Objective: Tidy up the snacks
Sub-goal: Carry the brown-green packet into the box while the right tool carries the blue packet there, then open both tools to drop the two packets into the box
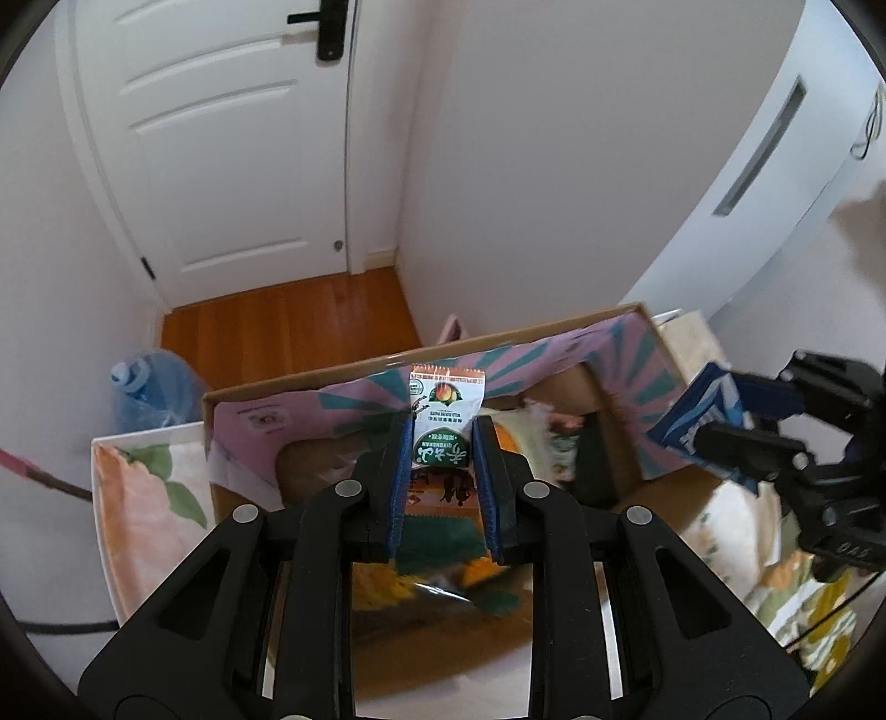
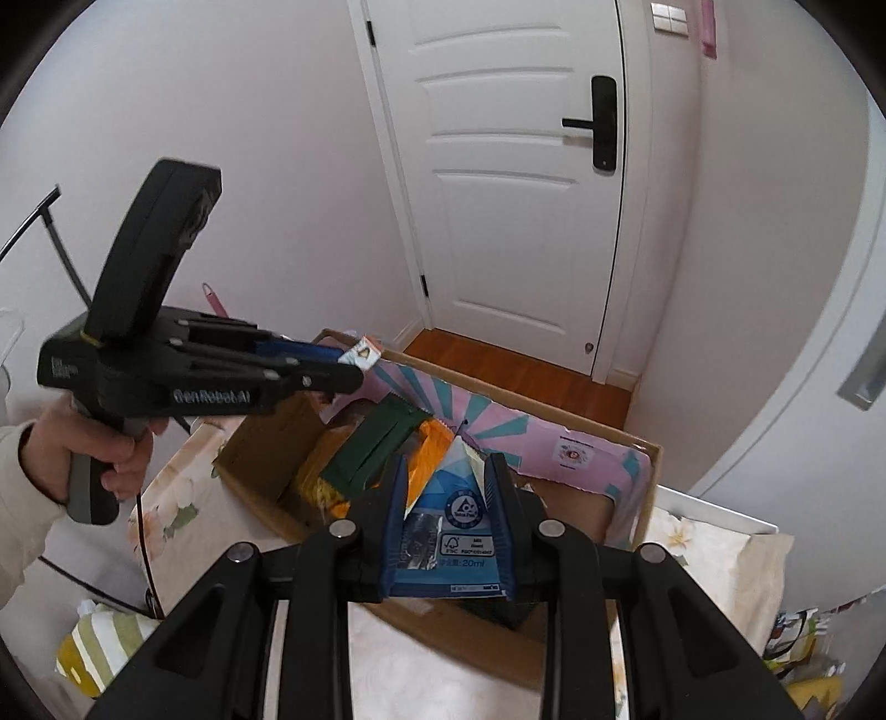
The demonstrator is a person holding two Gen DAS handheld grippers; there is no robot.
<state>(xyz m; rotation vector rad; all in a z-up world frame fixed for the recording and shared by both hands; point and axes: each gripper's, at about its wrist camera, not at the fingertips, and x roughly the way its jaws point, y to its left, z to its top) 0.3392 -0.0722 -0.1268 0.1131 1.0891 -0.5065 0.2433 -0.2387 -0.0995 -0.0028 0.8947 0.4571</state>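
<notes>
The left gripper [image 1: 441,443] is clamping a small white-and-green snack sachet [image 1: 444,412] between its blue pads, holding it upright above the open cardboard box [image 1: 354,382]. The right gripper [image 2: 447,487] is pinching a blue triangular Tetra Pak milk pouch [image 2: 443,531], printed "20ml", over the same box's near side. Inside the box, a dark green packet [image 2: 376,443] is leaning against an orange packet [image 2: 429,448], close to the left wall. A pink-and-teal sunburst liner [image 2: 498,421] is covering the box's far flap. The box is sitting on a floral-print cloth [image 1: 144,498] that is draping the surface beneath it. Beyond the cloth's left edge, a blue water jug [image 1: 149,393] is standing on the floor. A wooden floor [image 1: 288,327] is running back to a closed white door [image 1: 232,138] with a black lever handle [image 1: 326,22].
</notes>
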